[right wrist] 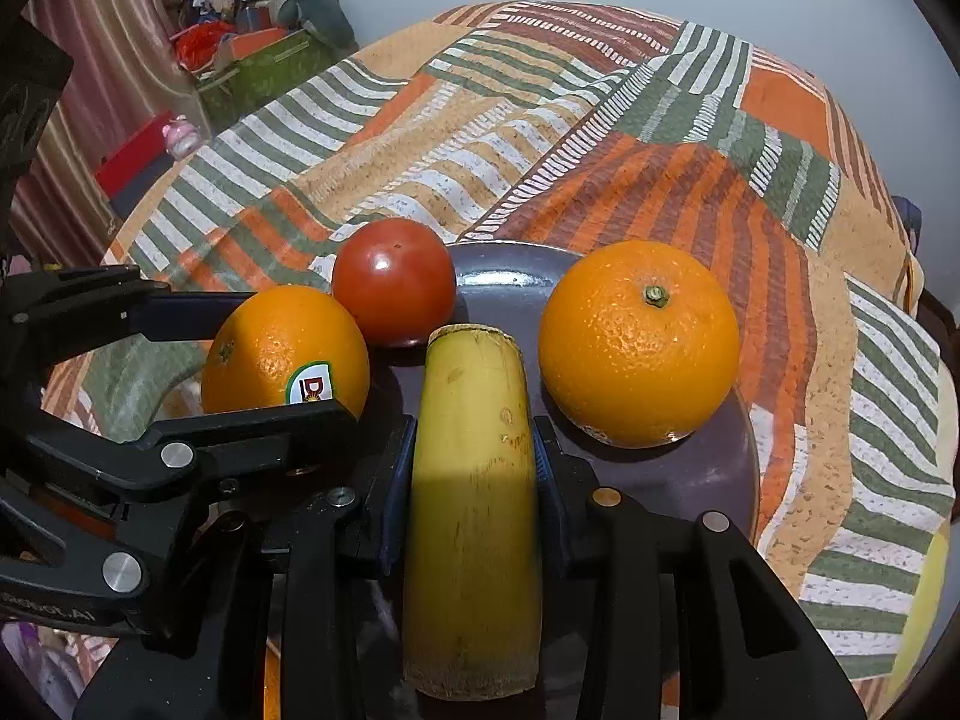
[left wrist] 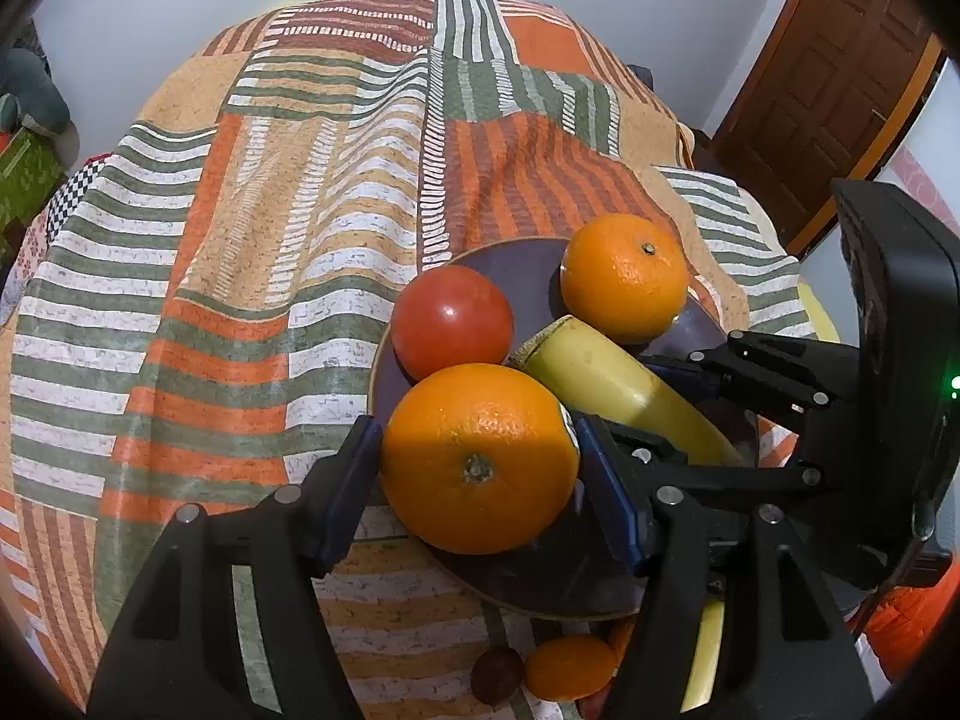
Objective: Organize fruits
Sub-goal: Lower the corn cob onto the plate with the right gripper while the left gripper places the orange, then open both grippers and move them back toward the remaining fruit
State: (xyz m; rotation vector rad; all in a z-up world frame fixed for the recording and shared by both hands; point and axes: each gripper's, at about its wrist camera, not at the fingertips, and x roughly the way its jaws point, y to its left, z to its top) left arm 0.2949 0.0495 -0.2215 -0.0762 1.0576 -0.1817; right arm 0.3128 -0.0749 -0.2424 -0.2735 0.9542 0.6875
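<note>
The left gripper (left wrist: 480, 468) has its blue pads pressed against both sides of a stickered orange (left wrist: 480, 456), clamped across its widest part at the near edge of the dark plate (left wrist: 528, 264). The right gripper (right wrist: 474, 450) is closed the same way on a banana piece (right wrist: 474, 480), a cut length with a flat trimmed end, lying lengthwise between the fingers and reaching onto the plate.

The orange looks firm and fairly heavy, with dimpled skin that should give the pads some bite; being round, it would likely roll once let go, so a hold across the middle seems right. The banana piece is surely softer and lighter, easy to bruise if squeezed hard, and best held on its long flanks as it is now.

Round about them on the plate sit a red tomato (left wrist: 453, 330), touching the held orange, and a second orange (left wrist: 624, 276) at the far side, just beside the banana's end. The plate is crowded, so either fruit could nudge a neighbour. The two grippers are close together and may get in each other's way. Off the plate, near its close rim, lie a small orange fruit (left wrist: 567, 666) and a dark round fruit (left wrist: 497, 675) on the striped patchwork cloth (left wrist: 240, 240).
</note>
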